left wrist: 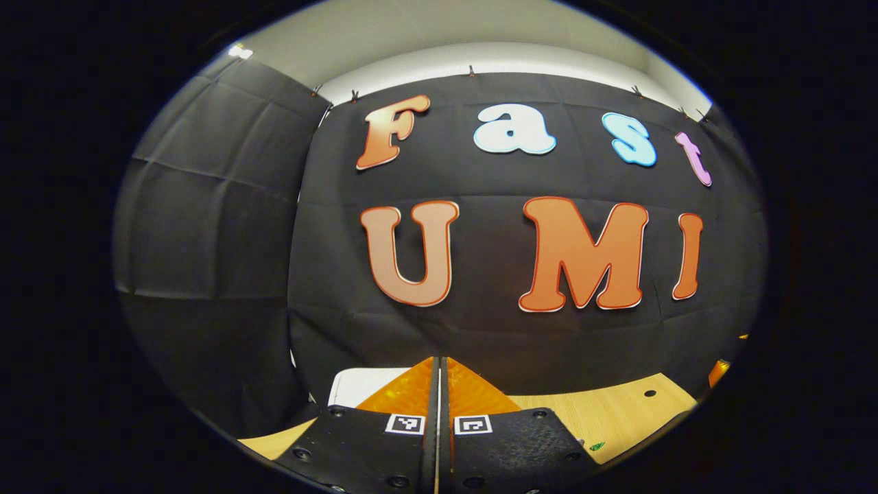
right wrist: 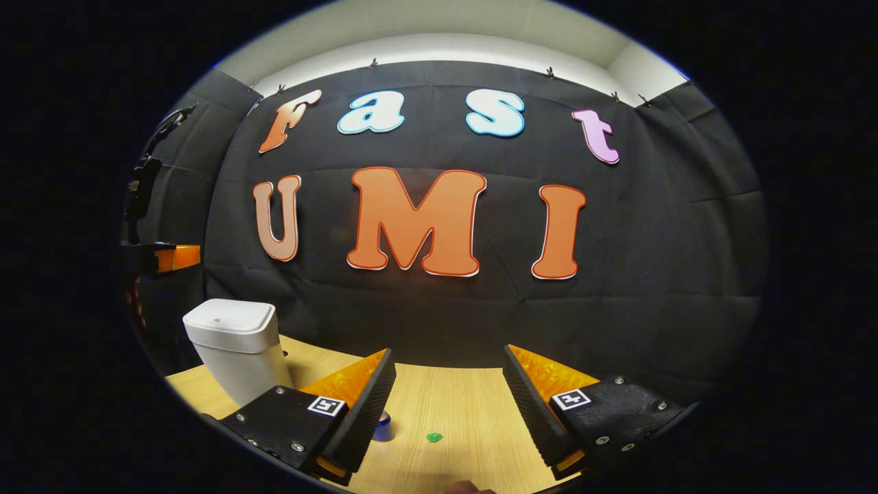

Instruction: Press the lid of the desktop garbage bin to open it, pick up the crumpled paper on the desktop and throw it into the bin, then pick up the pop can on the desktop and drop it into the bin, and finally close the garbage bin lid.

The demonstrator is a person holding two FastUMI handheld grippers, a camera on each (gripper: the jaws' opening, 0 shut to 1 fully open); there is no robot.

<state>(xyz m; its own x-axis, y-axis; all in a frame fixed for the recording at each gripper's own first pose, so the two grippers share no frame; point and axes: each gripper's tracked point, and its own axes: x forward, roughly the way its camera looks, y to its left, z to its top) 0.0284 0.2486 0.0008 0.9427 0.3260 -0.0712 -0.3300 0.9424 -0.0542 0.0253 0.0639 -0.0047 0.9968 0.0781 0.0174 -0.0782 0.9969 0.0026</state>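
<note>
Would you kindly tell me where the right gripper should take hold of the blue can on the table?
Probably across its rounded side wall. The blue can sits on the table close beside one finger of the open right gripper and is mostly hidden, so shift sideways toward it and come down from above.

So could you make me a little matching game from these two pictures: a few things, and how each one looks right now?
Things:
1. left tongs
2. right tongs
3. white garbage bin
4. small green mark

States:
A. lid down, standing on the wooden table
B. on the table between two spread fingers
C. fingers pressed together, holding nothing
D. fingers wide apart, holding nothing

Pairs: 1-C, 2-D, 3-A, 4-B
</note>
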